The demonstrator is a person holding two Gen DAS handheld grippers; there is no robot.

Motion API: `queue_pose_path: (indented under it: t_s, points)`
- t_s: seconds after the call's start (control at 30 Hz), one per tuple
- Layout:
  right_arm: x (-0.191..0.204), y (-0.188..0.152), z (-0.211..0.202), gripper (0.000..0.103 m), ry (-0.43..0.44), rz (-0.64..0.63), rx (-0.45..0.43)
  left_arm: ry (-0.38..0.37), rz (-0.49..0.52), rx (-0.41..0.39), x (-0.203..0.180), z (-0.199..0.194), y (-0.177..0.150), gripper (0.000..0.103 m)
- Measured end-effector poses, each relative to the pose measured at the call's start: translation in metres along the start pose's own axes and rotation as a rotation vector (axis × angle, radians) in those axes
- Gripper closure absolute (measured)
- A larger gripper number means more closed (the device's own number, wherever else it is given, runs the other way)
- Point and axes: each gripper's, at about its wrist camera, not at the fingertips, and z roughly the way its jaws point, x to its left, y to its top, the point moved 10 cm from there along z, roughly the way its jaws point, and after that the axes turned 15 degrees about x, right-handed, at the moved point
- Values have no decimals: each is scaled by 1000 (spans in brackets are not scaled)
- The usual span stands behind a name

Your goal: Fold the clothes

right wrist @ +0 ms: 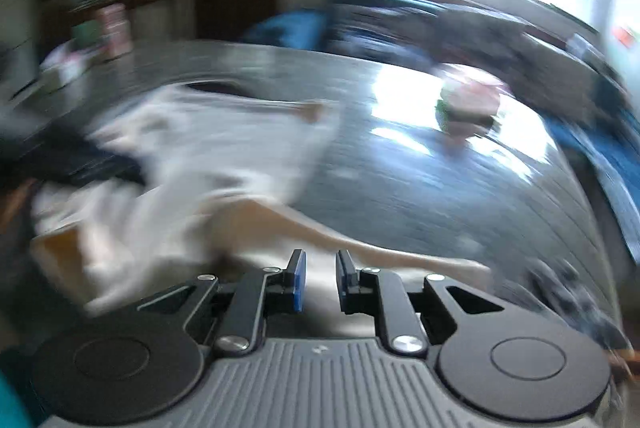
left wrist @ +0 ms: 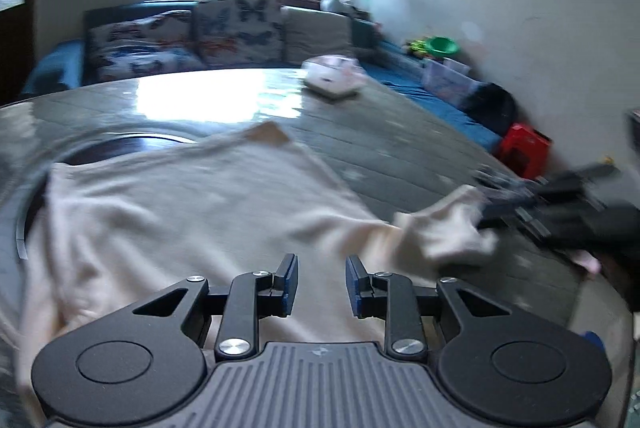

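Where table glares — pale box

Your surface lies bare right of the cream shirt; only the tissue box blocks its far edge.

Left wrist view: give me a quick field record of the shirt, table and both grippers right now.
shirt: cream shirt spread on the table, partly folded, one sleeve trailing right
table: grey table, shiny with glare
box: pale box at far edge
left gripper: above the shirt, jaws parted, nothing between them
right gripper: jaws slightly apart, nothing between; view blurred
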Motion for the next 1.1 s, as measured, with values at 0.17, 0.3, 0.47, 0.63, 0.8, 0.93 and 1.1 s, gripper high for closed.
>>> queue_pose_path:
  t_s: [0.17, 0.3, 0.47, 0.63, 0.8, 0.93, 1.1]
  points:
    - [-57, -2, 28, 88, -42, 192, 31, -53, 48, 37, -29, 7, -12, 74]
    - [-78, -2, 50, 82, -142, 208, 49, -77, 72, 61, -40, 11, -22, 74]
    - [-84, -1, 60, 83, -143, 190, 55, -90, 93, 92, -47, 18, -32, 74]
    - [-79, 11, 55, 98, -138, 136, 40, -97, 99, 117, -51, 23, -39, 74]
    - [-78, 41, 30, 98, -166, 91, -71, -99, 113, 135, -55, 27, -45, 74]
    - [-84, 65, -7, 98, -171, 86, -234, -108, 134, 136, -58, 27, -47, 74]
    - [-117, 49, -21, 96, -212, 177, -269, -119, 167, 139, -61, 27, -49, 74]
